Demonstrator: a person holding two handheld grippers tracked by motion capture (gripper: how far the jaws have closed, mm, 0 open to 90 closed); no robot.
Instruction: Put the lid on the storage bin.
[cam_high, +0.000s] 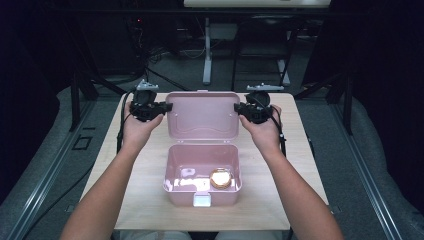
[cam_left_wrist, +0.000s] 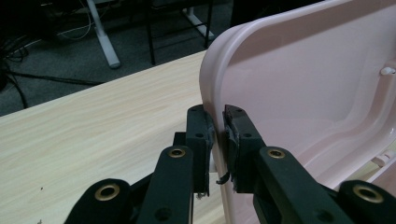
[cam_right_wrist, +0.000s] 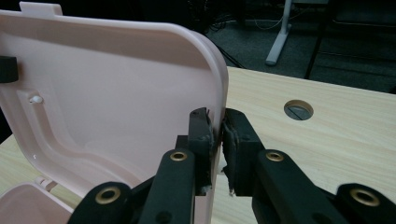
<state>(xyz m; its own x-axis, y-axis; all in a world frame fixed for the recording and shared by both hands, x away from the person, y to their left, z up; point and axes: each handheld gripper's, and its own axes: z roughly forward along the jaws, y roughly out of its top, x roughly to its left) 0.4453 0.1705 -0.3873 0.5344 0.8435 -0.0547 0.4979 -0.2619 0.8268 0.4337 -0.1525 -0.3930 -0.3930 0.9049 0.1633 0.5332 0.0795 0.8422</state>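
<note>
— Where's the pink box (cam_high: 202, 186) sitting? 
— Middle of the bench (cam_high: 135, 165), its base close to the near edge; its lid (cam_high: 202, 116) stands open, tilted back toward the far edge; a white latch (cam_high: 202, 200) shows on the front wall.
— Anything inside? 
— One round golden thing (cam_high: 220, 178), lit bright, in the right half of the base; I can't tell what it is.
— And the tools? 
— The left tool (cam_high: 161, 107) is at the lid's left edge; in the left gripper view (cam_left_wrist: 218, 135) its two black jaws sit either side of the lid's rim, clenched on it. The right tool (cam_high: 242, 108) is at the lid's right edge; in the right gripper view (cam_right_wrist: 217, 137) its jaws straddle the rim too, one inside the lid and one outside, pads against the plastic; grasping the lid.
— The hands? 
— Both forearms reach in from the near side, one each side of the box; a round hole (cam_right_wrist: 298, 109) is cut in the bench top out beyond the right tool.
</note>
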